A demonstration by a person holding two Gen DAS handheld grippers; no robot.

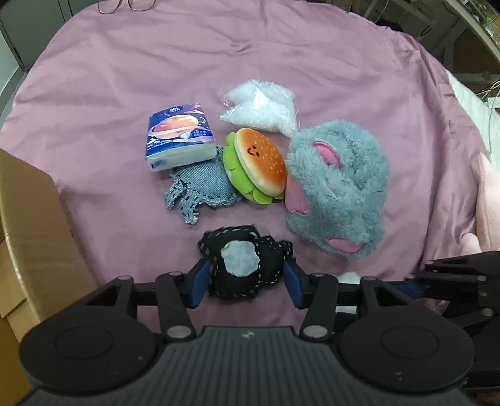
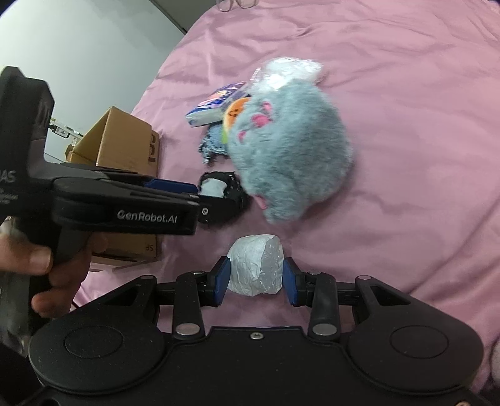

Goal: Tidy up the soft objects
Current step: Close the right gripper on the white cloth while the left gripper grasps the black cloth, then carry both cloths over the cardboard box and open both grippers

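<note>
My left gripper is shut on a black stitched pouch with a grey patch, its blue pads pressing both sides; it also shows in the right wrist view. My right gripper is shut on a white crumpled wrapped ball. On the pink cloth lie a grey fluffy plush, a burger toy, a denim piece, a tissue pack and a white fluff bag.
An open cardboard box stands at the left, also at the left edge of the left wrist view. Glasses lie at the far edge of the pink cloth. The right gripper shows at the right.
</note>
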